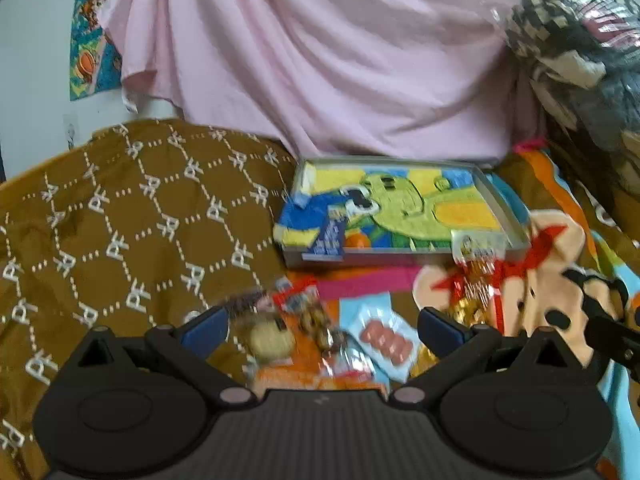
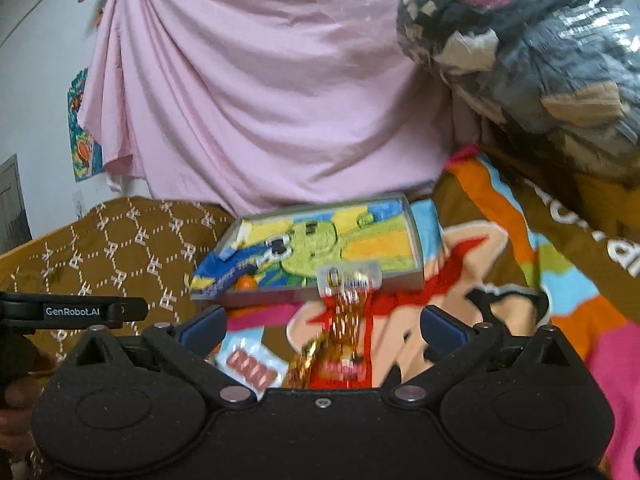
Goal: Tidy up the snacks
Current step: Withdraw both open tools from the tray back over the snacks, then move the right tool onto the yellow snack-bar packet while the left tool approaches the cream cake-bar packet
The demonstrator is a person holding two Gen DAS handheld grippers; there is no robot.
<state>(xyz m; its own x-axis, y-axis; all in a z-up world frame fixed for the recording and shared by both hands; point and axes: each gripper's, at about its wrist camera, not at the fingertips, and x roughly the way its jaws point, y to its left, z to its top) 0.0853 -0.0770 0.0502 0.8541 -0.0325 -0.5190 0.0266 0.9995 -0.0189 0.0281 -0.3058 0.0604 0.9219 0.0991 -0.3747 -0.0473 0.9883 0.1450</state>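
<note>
My left gripper is open low over a pile of snack packets: a clear cookie packet, a packet of brown sweets and a light blue packet with pink pieces. Beyond stands a grey tray lined with a cartoon towel. It holds a blue packet and a small orange item. My right gripper is open too, with a red and gold packet lying between its fingers, untouched as far as the blur shows. The light blue packet lies to its left, before the tray.
A brown patterned cloth covers the left side, a bright cartoon blanket the right. A pink sheet hangs behind the tray. A plastic bag of clothes bulges at the upper right. A hand holds the left gripper's body.
</note>
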